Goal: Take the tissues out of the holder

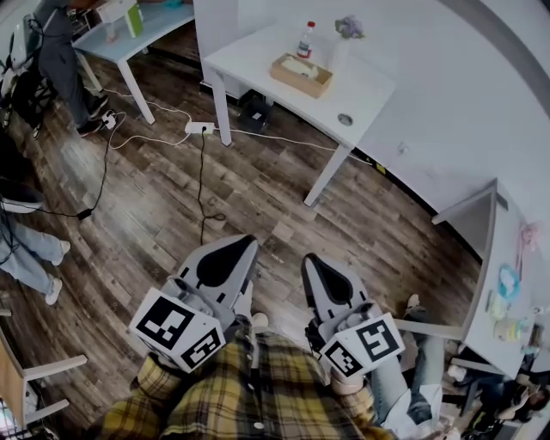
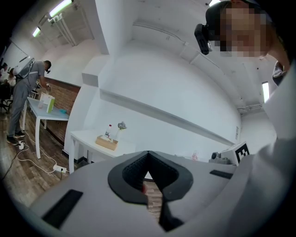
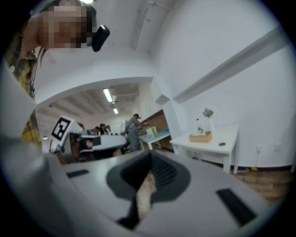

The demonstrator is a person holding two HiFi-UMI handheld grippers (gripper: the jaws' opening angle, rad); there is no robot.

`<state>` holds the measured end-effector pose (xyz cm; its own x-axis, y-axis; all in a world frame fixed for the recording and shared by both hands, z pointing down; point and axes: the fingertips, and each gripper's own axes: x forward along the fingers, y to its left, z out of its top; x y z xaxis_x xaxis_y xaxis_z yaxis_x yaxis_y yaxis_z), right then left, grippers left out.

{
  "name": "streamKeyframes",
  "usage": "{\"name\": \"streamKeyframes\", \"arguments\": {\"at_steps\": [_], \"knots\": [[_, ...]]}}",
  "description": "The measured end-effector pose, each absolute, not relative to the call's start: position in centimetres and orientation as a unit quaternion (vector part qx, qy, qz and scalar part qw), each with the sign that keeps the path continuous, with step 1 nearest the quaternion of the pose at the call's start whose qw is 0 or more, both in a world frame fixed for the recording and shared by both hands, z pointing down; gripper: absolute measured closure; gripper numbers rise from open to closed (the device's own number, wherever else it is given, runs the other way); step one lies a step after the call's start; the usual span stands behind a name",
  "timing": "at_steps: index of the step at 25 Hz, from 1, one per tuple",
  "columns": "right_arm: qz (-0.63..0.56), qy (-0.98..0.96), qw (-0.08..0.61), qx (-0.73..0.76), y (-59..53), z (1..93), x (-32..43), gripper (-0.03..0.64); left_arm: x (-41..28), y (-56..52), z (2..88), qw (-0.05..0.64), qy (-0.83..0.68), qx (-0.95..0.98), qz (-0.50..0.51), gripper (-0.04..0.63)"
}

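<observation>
The left gripper [image 1: 243, 247] and the right gripper [image 1: 311, 262] were held side by side, close in front of a yellow plaid shirt [image 1: 232, 391], above the wooden floor [image 1: 172, 198]. In the left gripper view, the jaws of the left gripper [image 2: 148, 155] were seen brought together at their tips, and nothing was held between them (only a strip of floor was seen through the gap behind the tips). In the right gripper view, the jaws of the right gripper [image 3: 150, 155] were likewise seen closed, and nothing was gripped.

The wooden holder [image 1: 301, 76] was found well apart from both grippers, on the white surface [image 1: 369, 86] against the wall at the far side of the room. The tissues [image 1: 297, 65] were seen lying inside it as a pale layer. A bottle with a red cap [image 1: 306, 39] was stood just behind the holder, and a small bunch of flowers [image 1: 348, 27] was placed near it, toward the wall. The holder [image 2: 107, 142] was also seen small and distant in the left gripper view, and likewise the holder [image 3: 200, 136] in the right gripper view.

A white power strip [image 1: 199, 128] with trailing cables was seen on the floor beside the surface's leg. A person in grey [image 1: 60, 51] was seen standing at another table [image 1: 146, 24].
</observation>
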<state>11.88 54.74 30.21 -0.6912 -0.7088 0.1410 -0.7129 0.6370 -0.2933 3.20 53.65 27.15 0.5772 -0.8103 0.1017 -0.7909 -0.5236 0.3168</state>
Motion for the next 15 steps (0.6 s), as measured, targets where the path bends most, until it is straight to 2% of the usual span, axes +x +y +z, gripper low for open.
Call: {"name": "streamKeyframes", "arguments": {"at_steps": [15], "knots": [[0.155, -0.898, 0.017, 0.412, 37.7, 29.3, 7.0, 0.606, -1.3, 36.2, 26.6, 0.172, -0.433, 0.884, -0.041, 0.591]]}}
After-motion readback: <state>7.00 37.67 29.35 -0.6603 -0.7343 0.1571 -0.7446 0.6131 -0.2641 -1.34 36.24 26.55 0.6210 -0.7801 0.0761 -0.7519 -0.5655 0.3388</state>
